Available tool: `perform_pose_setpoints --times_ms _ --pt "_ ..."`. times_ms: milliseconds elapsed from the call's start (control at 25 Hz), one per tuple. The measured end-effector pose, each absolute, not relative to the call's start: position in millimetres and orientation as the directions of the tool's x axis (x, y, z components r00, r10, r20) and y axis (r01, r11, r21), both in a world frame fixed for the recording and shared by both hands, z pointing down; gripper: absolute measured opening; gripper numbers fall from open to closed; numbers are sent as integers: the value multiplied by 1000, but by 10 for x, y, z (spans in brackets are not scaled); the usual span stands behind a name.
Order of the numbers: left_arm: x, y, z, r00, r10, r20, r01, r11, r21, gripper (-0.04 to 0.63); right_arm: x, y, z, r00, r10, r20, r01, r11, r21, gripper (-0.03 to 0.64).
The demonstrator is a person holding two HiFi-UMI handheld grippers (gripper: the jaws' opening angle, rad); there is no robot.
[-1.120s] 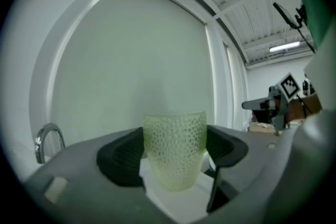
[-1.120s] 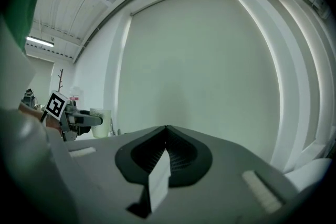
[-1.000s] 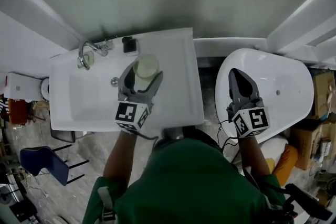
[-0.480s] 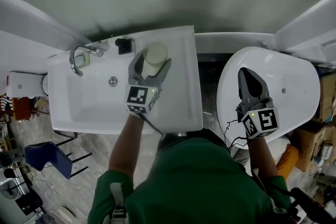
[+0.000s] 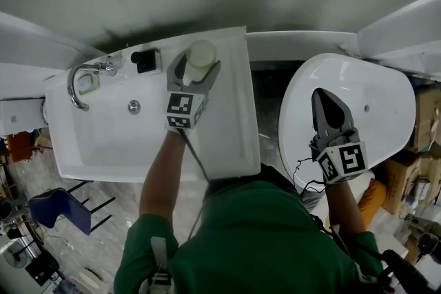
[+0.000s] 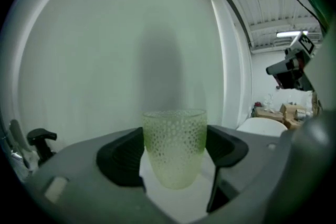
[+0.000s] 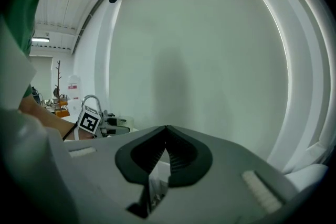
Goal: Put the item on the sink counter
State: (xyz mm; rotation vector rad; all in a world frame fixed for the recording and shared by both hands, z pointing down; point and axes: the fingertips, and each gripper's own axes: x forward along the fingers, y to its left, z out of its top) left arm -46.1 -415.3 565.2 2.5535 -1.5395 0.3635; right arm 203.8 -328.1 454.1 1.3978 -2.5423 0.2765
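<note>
Status: sink counter (image 5: 234, 124) reached, task judged nearly done. Over the white tub (image 5: 386, 100) at right, the right claw (image 5: 322, 101) is held clenched with nothing in it. At the counter's upper-right corner, top centre of the head view, the left claw (image 5: 197, 67) is clamped on the sides of the green dimpled glass cup (image 5: 200, 51). Cup-to-counter contact cannot be confirmed; set-down and release remain. Versus earlier frames: left claw and cup were carried further toward the counter's back edge; right claw's pose unchanged.

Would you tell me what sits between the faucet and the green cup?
A small black object, on the back ledge of the sink; the head view shows it.
</note>
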Motion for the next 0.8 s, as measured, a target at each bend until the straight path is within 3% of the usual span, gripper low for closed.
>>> perform_pose_setpoints --times_ms 800 --pt "-303 -4497 6408 456 -806 376 -869 -495 -8 364 2014 -3328 4720 -500 -802 326 -857 512 -57 -3"
